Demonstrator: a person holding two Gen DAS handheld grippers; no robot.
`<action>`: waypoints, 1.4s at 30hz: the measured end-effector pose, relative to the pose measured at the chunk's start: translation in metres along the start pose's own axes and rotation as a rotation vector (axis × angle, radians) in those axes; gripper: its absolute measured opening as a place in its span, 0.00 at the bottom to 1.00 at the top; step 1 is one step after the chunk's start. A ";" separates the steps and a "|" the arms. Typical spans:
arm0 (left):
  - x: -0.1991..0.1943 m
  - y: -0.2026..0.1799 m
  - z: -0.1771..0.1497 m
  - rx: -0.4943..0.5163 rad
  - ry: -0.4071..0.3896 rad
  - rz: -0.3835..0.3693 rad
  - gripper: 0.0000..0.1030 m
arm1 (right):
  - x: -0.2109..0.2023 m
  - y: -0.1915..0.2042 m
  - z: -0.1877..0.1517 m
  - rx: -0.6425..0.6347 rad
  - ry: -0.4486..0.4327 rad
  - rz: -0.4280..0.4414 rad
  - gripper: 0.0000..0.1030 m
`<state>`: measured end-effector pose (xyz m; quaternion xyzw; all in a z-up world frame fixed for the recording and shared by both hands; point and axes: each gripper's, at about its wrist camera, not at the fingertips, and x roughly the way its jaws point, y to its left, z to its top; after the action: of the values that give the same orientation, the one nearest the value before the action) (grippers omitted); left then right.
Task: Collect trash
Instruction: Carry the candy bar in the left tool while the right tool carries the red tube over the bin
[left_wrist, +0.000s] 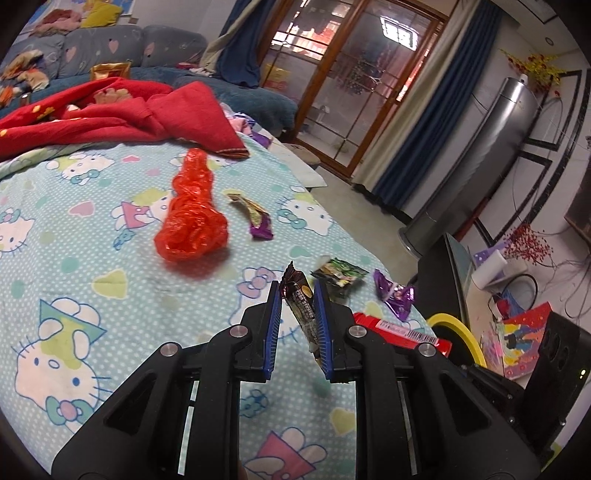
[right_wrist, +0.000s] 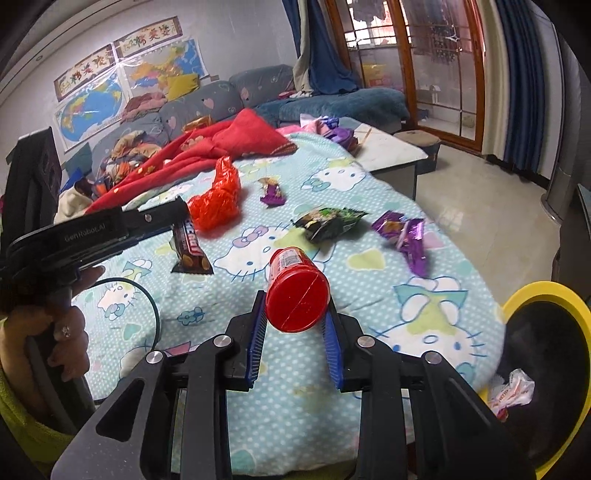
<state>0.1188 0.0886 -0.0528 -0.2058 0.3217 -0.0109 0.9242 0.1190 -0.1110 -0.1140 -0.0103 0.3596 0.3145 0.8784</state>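
Chocolate bar wrapper (left_wrist: 301, 306) pinched in left hand-held gripper (left_wrist: 298, 295), above the bedspread (left_wrist: 110, 280).

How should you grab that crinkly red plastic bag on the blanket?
Pinch the red bag at its narrow twisted far end, coming down from above. That neck is thin enough to fit between the fingers, while the near end is a wide puffy bunch. It lies flat on the blanket with open space around it, so nothing blocks a top approach.
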 end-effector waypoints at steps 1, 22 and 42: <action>0.000 -0.002 0.000 0.005 0.000 -0.004 0.12 | -0.004 -0.002 0.000 0.003 -0.007 -0.003 0.27; 0.002 -0.080 -0.014 0.174 0.005 -0.110 0.12 | -0.060 -0.063 -0.001 0.118 -0.115 -0.137 0.27; 0.017 -0.143 -0.037 0.306 0.031 -0.193 0.12 | -0.093 -0.120 -0.013 0.258 -0.189 -0.244 0.27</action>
<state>0.1264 -0.0587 -0.0334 -0.0924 0.3091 -0.1517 0.9343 0.1277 -0.2611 -0.0893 0.0884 0.3091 0.1568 0.9339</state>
